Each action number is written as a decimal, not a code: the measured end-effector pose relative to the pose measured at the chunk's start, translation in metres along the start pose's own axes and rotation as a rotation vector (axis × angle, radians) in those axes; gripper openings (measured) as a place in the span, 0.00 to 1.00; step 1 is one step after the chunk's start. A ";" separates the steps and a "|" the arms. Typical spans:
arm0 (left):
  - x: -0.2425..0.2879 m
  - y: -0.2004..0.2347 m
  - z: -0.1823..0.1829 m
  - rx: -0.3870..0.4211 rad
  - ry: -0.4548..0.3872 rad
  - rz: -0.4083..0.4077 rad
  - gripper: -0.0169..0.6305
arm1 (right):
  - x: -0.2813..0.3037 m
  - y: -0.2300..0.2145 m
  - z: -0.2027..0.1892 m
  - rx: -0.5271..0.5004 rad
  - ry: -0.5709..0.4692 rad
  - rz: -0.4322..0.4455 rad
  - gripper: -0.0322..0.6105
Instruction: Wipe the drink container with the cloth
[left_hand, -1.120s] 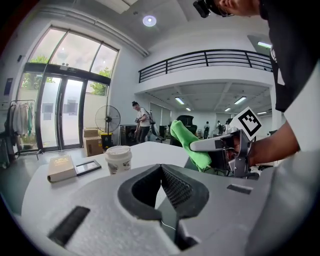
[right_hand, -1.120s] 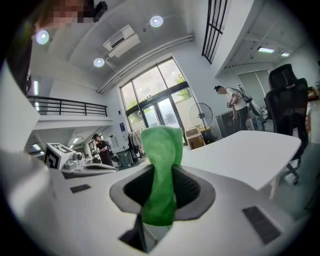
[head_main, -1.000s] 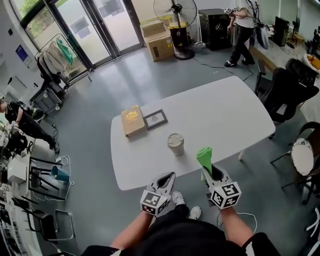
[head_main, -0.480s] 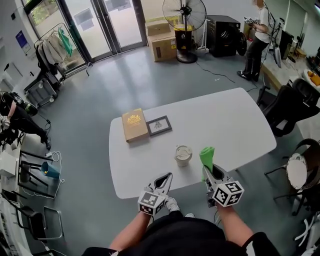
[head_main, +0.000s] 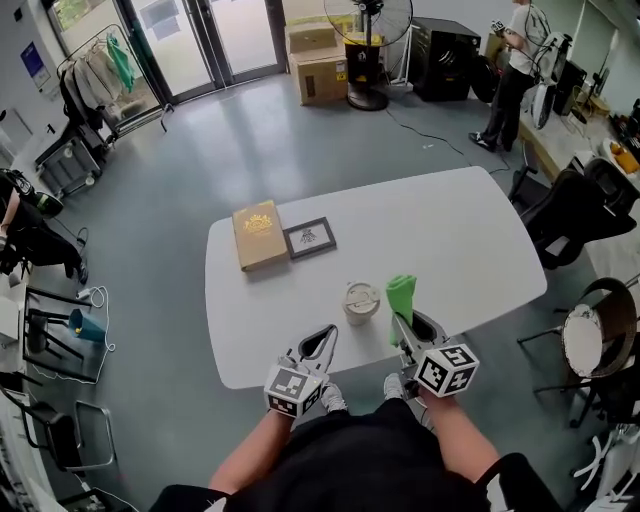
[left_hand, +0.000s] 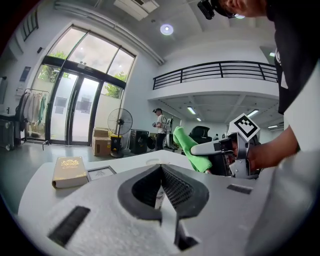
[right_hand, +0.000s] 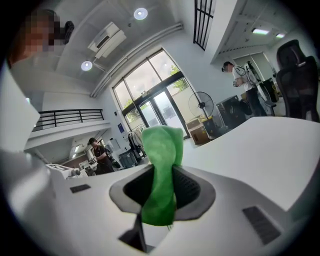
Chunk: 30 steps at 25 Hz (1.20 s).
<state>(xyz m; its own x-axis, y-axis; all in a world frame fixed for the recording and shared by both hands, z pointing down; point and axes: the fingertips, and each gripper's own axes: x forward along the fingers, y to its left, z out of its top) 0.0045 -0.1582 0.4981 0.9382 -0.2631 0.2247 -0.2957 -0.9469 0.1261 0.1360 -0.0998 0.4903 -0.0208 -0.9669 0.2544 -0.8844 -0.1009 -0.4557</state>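
The white bench (head_main: 450, 230) carries the drink container (head_main: 360, 301), a pale lidded cup that stands upright near the person's edge, a little ahead of both tools and between them. The right tool (head_main: 405, 327) is clamped on the green cloth (head_main: 401, 299); in the right gripper view the cloth (right_hand: 161, 165) is pinched between the two jaws of that tool (right_hand: 160, 184) and rises out of them in a folded wad, with a short end hanging below the pads. From the head view the cloth's top sits just to the right of the cup (whether the two touch cannot be made out from that angle). The left tool (head_main: 324, 335) hovers at the bench's near edge, short of the cup and apart from it; in the left gripper view its jaws (left_hand: 160, 169) meet at the tips with nothing held between them, and the cloth (left_hand: 192, 150) shows off to the right in the other tool. Farther back on the bench lie a tan book (head_main: 258, 234) and, just beside it on the right, a small picture frame (head_main: 309, 238), both flat and well apart from the cup. Beyond the bench a fan (head_main: 366, 22) stands next to cardboard boxes (head_main: 322, 74), and a person (head_main: 510, 62) stands at the far right.
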 end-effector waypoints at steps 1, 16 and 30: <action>0.001 0.000 0.002 0.000 0.000 0.006 0.04 | 0.003 -0.003 0.001 0.010 0.008 0.004 0.22; 0.024 0.007 -0.017 -0.055 0.071 0.171 0.04 | 0.048 -0.043 -0.022 0.243 0.208 0.146 0.22; 0.020 -0.014 -0.045 -0.091 0.085 0.271 0.04 | 0.084 -0.067 -0.071 0.423 0.398 0.289 0.23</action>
<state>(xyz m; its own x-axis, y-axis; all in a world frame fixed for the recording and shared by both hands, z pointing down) 0.0193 -0.1417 0.5439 0.8055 -0.4842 0.3415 -0.5521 -0.8226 0.1359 0.1603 -0.1577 0.6031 -0.4737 -0.8164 0.3304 -0.5587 -0.0115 -0.8293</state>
